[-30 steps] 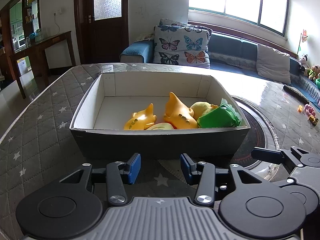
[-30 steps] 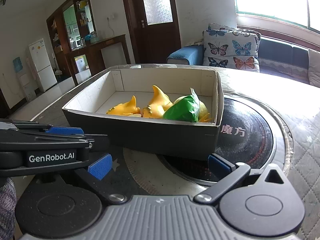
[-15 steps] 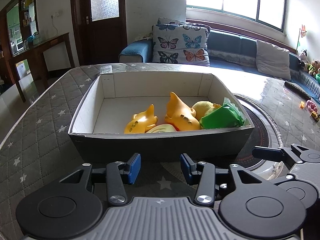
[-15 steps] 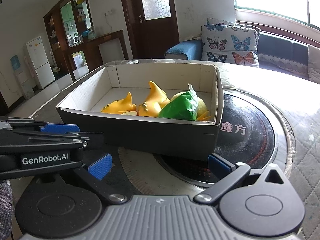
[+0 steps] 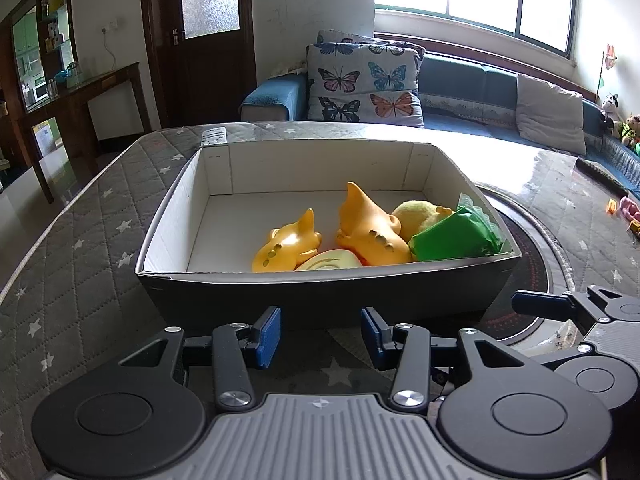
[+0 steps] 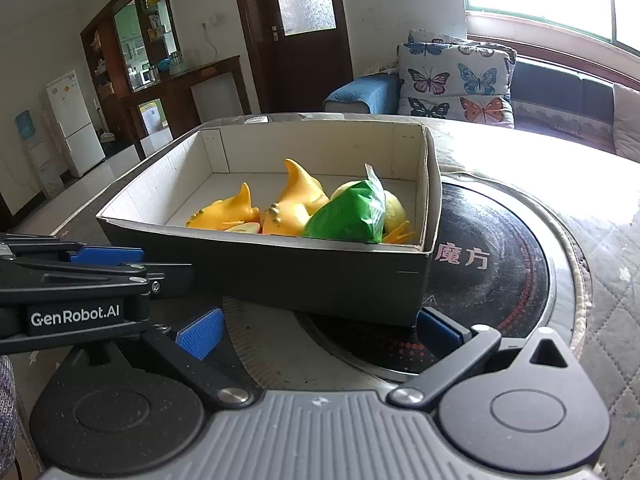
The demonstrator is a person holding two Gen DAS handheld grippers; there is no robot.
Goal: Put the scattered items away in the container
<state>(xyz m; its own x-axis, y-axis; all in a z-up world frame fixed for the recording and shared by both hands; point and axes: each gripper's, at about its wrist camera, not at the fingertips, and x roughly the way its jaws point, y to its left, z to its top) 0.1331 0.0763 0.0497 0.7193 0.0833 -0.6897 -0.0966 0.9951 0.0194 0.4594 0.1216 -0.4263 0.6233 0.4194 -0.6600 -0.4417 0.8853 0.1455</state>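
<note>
The box's near wall hides the lower parts of the yellow toys and the pale round item. The green packet covers most of the yellow plush. The small toys at the bench's far right edge are too small to identify.

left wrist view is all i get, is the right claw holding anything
Observer: No. The right claw is open wide and empty, low in front of the dark cardboard box, at its near right corner.
Operator: anything hidden behind the green packet
Observer: Thin orange pieces lie beside the green plastic packet, near the box's right wall.
Operator: what's the black disc by the box
Observer: A round black plate with two pale characters printed on it beside the box.
</note>
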